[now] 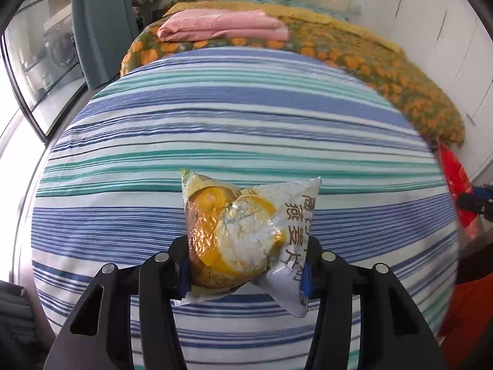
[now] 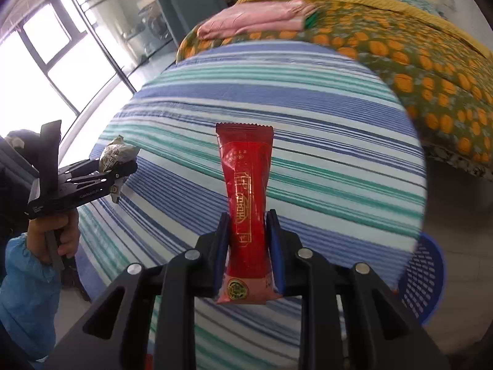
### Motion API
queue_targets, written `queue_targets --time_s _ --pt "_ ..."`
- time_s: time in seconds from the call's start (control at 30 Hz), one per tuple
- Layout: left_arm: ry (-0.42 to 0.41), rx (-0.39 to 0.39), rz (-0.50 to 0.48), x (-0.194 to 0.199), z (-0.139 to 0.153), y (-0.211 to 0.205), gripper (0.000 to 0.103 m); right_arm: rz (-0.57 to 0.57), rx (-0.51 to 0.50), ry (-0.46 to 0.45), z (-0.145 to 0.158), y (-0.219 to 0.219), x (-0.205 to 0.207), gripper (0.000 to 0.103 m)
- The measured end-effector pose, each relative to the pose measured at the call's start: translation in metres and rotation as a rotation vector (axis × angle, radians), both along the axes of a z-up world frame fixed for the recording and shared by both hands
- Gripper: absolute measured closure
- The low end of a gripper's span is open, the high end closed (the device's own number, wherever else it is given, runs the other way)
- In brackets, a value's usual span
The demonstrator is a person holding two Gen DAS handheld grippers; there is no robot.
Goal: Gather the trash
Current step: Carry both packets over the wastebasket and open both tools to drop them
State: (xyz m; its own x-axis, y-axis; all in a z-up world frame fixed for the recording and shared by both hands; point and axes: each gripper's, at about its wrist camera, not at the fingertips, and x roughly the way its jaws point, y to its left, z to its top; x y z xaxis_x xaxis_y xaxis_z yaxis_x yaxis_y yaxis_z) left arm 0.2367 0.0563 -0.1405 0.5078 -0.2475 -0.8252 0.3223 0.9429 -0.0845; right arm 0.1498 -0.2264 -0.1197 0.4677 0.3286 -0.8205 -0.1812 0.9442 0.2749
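Note:
My left gripper (image 1: 245, 269) is shut on a crumpled white and yellow snack bag (image 1: 243, 237), held above the striped bedsheet (image 1: 215, 117). The bag bulges between the blue pads and sticks up past the fingertips. My right gripper (image 2: 248, 234) is shut on a long red wrapper (image 2: 246, 203) with gold print, which stands upright between its blue pads over the same striped bedsheet (image 2: 308, 129). In the right wrist view the left gripper (image 2: 121, 169) shows at the left edge with the snack bag (image 2: 115, 152) in it, carried by a hand (image 2: 52, 234) in a blue sleeve.
A folded pink cloth (image 1: 222, 24) lies on an orange-flowered quilt (image 1: 385, 71) at the far end of the bed. A blue plastic basket (image 2: 422, 283) stands on the floor at the bed's right side. A window (image 2: 52, 49) and glass doors are to the left.

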Motion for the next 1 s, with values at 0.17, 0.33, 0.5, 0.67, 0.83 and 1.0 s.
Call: queue_targets --time_s 0.17,0.33,0.5,0.67,0.83,1.0 --pt "-0.027 -0.094 -0.142 -0.041 0.033 -0.076 0.053 -0.125 -0.003 -0.033 0.011 -0.071 -0.052 0.079" --pt "-0.012 -0.188 -0.311 -0.085 0.051 -0.174 0.053 -0.294 -0.05 -0.002 -0.008 -0.169 -0.101 0.079" --pt "0.043 -0.218 -0.458 -0.126 0.04 -0.291 0.053 -0.4 -0.035 0.034 -0.043 -0.243 -0.126 0.079" --pt "0.088 -0.162 -0.494 -0.137 -0.012 -0.384 0.053 -0.44 0.017 0.066 -0.082 -0.286 -0.128 0.079" --pt "0.101 -0.102 -0.486 -0.131 -0.066 -0.442 0.053 -0.449 0.093 0.108 -0.125 -0.324 -0.111 0.079" --pt "0.115 -0.052 -0.466 -0.119 -0.106 -0.464 0.052 -0.453 0.122 0.173 -0.166 -0.342 -0.089 0.079"
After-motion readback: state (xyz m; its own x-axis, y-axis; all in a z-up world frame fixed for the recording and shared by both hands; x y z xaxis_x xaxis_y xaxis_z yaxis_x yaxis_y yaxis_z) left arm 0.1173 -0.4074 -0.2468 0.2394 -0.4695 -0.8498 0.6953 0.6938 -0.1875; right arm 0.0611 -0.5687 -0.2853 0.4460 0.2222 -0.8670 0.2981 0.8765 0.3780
